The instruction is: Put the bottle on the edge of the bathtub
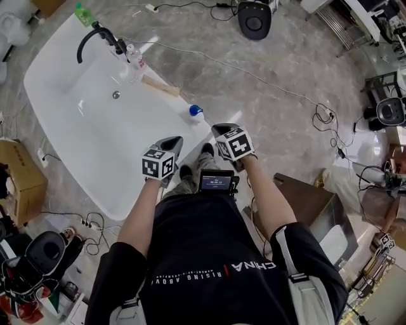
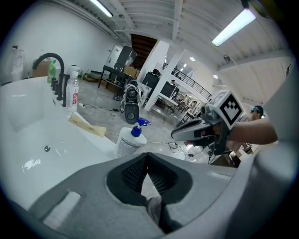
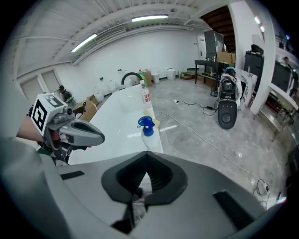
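The jaws of the left gripper (image 2: 147,158) are pressed together at their tips with nothing between them. The jaws of the right gripper (image 3: 147,159) are together in the same way, also empty. In the head view, both grippers are held side by side in front of the person, near each other but apart, pointing toward the near end of the bathtub (image 1: 47,63).

Just beyond them, the spray bottle (image 1: 196,113), white with a blue trigger top, stands upright on the bathtub's edge on the side next to the floor (image 1: 273,95). Neither gripper touches it.

Farther along the same edge, a beige block (image 1: 160,86) lies flat. Past it, a clear bottle (image 1: 135,59) with a pink label stands upright beside the black faucet (image 1: 95,37). A green bottle (image 1: 82,14) stands at the far end of the tub, behind the faucet. The drain (image 1: 116,94) shows in the white basin.

A thin cable (image 1: 254,77) runs across the grey floor, and a cardboard box (image 1: 22,181) sits on the tub's other side.
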`<action>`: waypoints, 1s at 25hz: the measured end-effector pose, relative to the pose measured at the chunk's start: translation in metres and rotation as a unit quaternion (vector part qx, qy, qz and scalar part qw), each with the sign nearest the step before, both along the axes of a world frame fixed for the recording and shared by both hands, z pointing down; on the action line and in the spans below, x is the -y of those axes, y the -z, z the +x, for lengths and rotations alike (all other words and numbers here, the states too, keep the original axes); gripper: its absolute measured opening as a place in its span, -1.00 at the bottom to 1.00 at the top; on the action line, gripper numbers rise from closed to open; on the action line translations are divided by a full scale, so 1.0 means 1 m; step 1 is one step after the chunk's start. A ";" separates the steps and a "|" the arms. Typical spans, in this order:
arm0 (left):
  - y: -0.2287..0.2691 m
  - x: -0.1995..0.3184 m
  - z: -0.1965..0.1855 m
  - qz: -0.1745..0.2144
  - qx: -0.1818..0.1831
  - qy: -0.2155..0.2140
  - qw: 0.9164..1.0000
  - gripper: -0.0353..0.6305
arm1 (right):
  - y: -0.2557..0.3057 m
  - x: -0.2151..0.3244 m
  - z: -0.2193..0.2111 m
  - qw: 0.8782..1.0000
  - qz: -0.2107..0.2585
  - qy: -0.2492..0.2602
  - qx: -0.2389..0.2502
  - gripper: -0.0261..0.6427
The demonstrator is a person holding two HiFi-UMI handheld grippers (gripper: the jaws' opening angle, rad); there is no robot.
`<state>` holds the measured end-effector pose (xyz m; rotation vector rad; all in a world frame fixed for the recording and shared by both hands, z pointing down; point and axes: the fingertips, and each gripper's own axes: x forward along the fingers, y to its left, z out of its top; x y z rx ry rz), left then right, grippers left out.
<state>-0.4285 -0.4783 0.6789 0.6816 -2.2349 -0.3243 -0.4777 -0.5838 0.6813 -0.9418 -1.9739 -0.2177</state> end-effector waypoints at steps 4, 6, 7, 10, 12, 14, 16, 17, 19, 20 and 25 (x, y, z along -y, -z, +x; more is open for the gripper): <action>0.006 0.007 -0.009 -0.009 0.010 -0.025 1.000 -0.87 | 0.014 -0.005 -0.003 1.000 0.009 0.007 0.027 -0.89; 0.009 0.004 -0.013 -0.035 0.016 -0.039 0.999 -0.87 | 0.022 -0.010 -0.007 0.999 0.009 0.005 0.037 -0.89; 0.011 0.003 -0.013 -0.044 0.019 -0.044 0.998 -0.87 | 0.025 -0.011 -0.008 0.999 0.009 0.003 0.041 -0.89; 0.018 0.001 -0.011 -0.049 0.028 -0.038 0.998 -0.87 | 0.034 -0.011 -0.005 0.999 0.008 0.001 0.052 -0.89; 0.020 -0.001 -0.010 -0.047 0.034 -0.021 0.998 -0.87 | 0.038 -0.009 -0.003 0.998 0.007 0.000 0.060 -0.89; 0.023 -0.003 -0.010 -0.039 0.040 -0.010 0.998 -0.87 | 0.041 -0.009 -0.002 0.998 0.005 0.000 0.068 -0.89; 0.031 0.001 -0.010 -0.015 0.050 -0.012 0.999 -0.87 | 0.046 -0.009 -0.003 0.997 0.001 -0.002 0.074 -0.89; 0.036 0.004 -0.009 0.001 0.056 -0.014 0.998 -0.87 | 0.049 -0.009 -0.004 0.997 -0.003 -0.004 0.075 -0.89; 0.044 0.008 -0.008 0.020 0.067 -0.018 0.997 -0.87 | 0.052 -0.008 -0.005 0.997 -0.006 -0.007 0.078 -0.89; 0.045 0.009 -0.007 0.018 0.071 -0.019 0.997 -0.87 | 0.053 -0.008 -0.005 0.997 -0.006 -0.007 0.079 -0.89; 0.048 0.006 0.001 0.005 0.078 -0.028 0.997 -0.87 | 0.057 -0.013 0.002 0.997 -0.002 -0.001 0.083 -0.89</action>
